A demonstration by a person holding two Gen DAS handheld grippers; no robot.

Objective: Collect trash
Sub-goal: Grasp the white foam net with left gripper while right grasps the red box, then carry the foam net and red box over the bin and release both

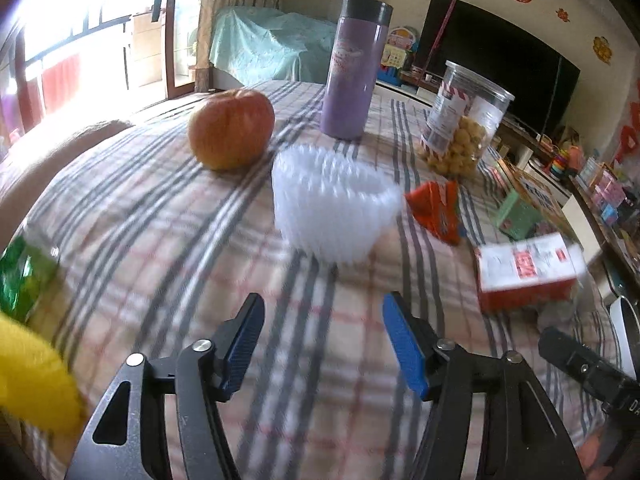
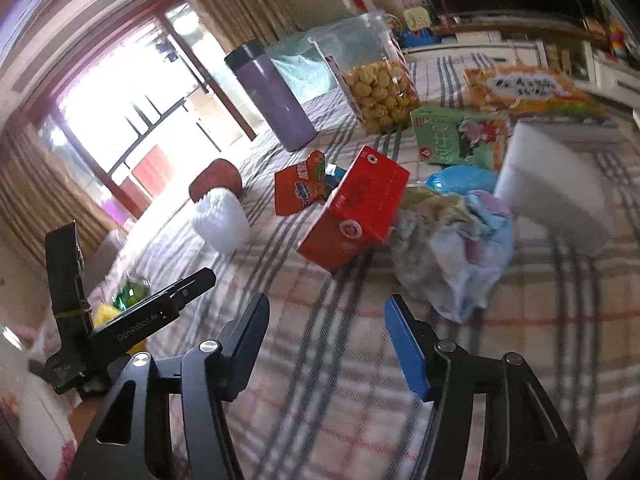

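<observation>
- Left gripper point(image 1: 323, 322) hovers with jaws apart and nothing between them, above the plaid table point(image 1: 160, 220).
- White foam fruit net point(image 1: 332, 204) lies just ahead.
- Right gripper point(image 2: 326, 326) likewise gapes, holding nothing; red carton point(image 2: 354, 210) and crumpled wrappers point(image 2: 452, 240) lie ahead.

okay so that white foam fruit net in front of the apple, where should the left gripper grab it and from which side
Pinch the white foam net across its soft ribbed wall near the open top rim, coming in from the near side, where the left gripper already faces it with open, empty jaws. The apple blocks the far-left side, the orange wrapper the right.
</observation>
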